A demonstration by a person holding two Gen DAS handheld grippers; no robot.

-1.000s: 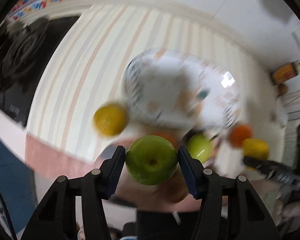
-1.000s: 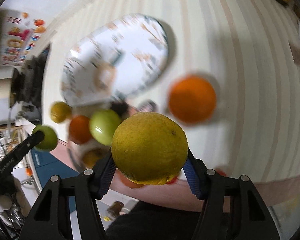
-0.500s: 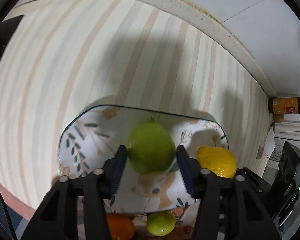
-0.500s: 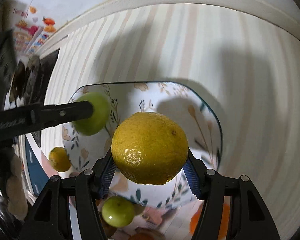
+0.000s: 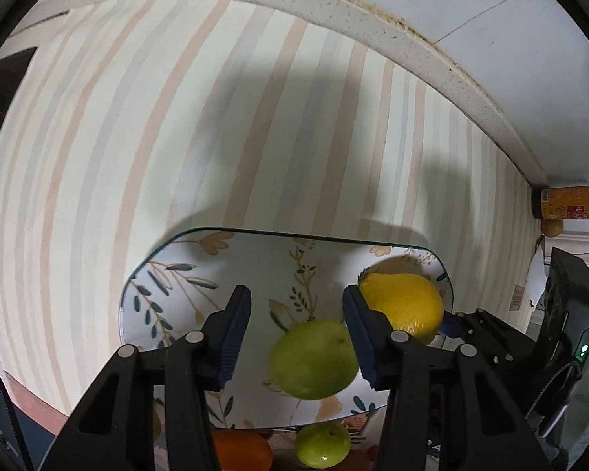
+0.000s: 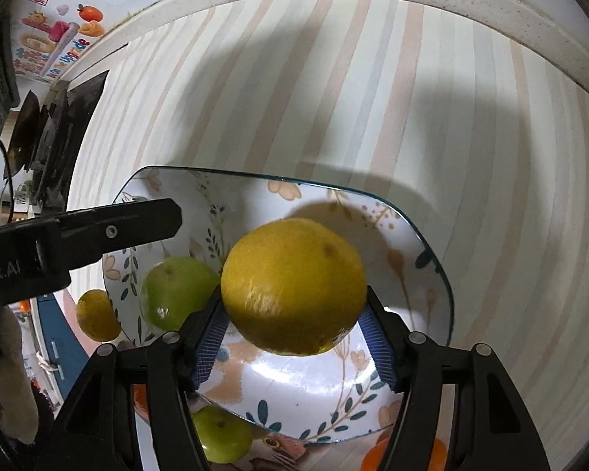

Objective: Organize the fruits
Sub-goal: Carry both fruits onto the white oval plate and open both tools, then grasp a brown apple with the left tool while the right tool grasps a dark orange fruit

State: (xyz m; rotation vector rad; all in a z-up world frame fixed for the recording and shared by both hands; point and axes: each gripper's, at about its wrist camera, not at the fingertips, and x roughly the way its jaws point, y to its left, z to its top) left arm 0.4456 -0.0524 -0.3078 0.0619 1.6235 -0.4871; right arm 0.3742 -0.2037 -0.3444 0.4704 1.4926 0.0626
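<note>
A floral plate lies on the striped cloth; it also shows in the right wrist view. My left gripper is open above the plate. A green apple sits low between its fingers, free of the left pad and blurred; in the right wrist view the apple is on the plate's left part. My right gripper is shut on a yellow lemon and holds it over the plate. The lemon also shows in the left wrist view, at the right.
Near the plate's front edge lie a second green apple, an orange and a small yellow fruit. A sauce bottle stands at the far right by the wall. A black stove is at the left.
My left gripper has opened and the green apple has dropped from it towards the plate. The right gripper has brought the lemon lower over the plate.
</note>
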